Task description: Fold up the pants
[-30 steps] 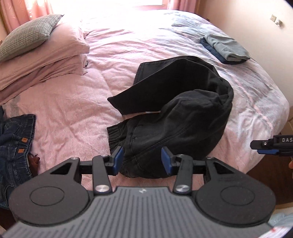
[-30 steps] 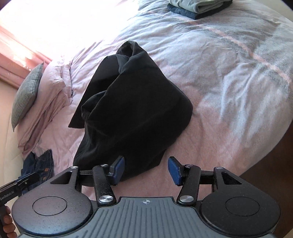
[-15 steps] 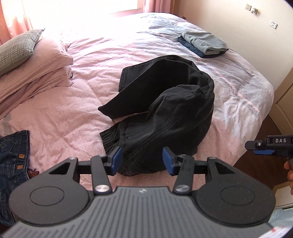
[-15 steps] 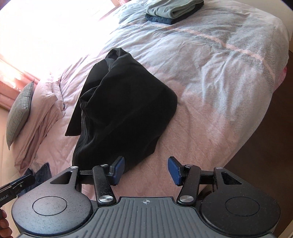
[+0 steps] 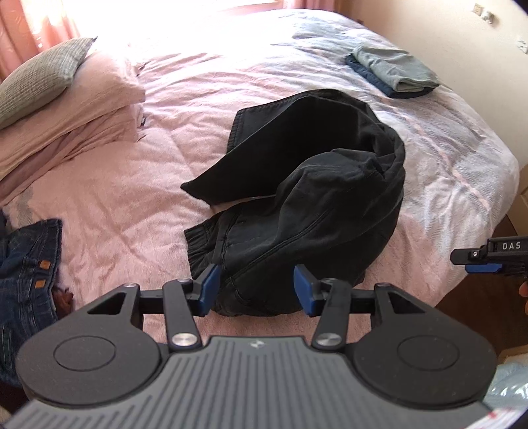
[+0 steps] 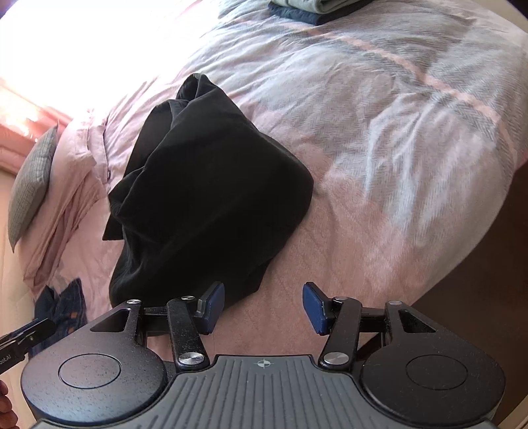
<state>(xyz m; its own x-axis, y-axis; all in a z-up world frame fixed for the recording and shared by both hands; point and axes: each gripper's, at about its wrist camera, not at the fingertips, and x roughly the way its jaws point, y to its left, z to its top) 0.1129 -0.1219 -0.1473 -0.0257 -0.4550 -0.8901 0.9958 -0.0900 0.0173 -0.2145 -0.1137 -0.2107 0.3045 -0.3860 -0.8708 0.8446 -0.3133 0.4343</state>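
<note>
The crumpled black pants point(image 5: 307, 204) are sitting in a loose heap on the pink quilted bedspread point(image 5: 132, 184), close to the near edge of the bed. The left gripper point(image 5: 255, 288) hangs just above the near end of the heap, jaws spread wide with nothing between the blue pads point(image 5: 208, 287). The right gripper point(image 6: 262, 305) is spread too and empty, over bare bedspread just beside the pants' near corner. The left wrist view is the useful one: you can see the elastic waistband point(image 5: 198, 244) and a leg cuff folded back on top, while the right wrist view only gives a dark lump with no detail. The left view also shows the stacked pink pillows point(image 5: 72, 115) with a grey-green cushion point(image 5: 43, 72) on top, plus blue denim jeans point(image 5: 29, 264) bunched at the left edge. Both views catch a folded stack of grey-green and navy clothes point(image 5: 394, 71) at the far side. Pink curtains point(image 5: 39, 19) by a bright window, beige wall with sockets point(image 5: 481, 10).
</note>
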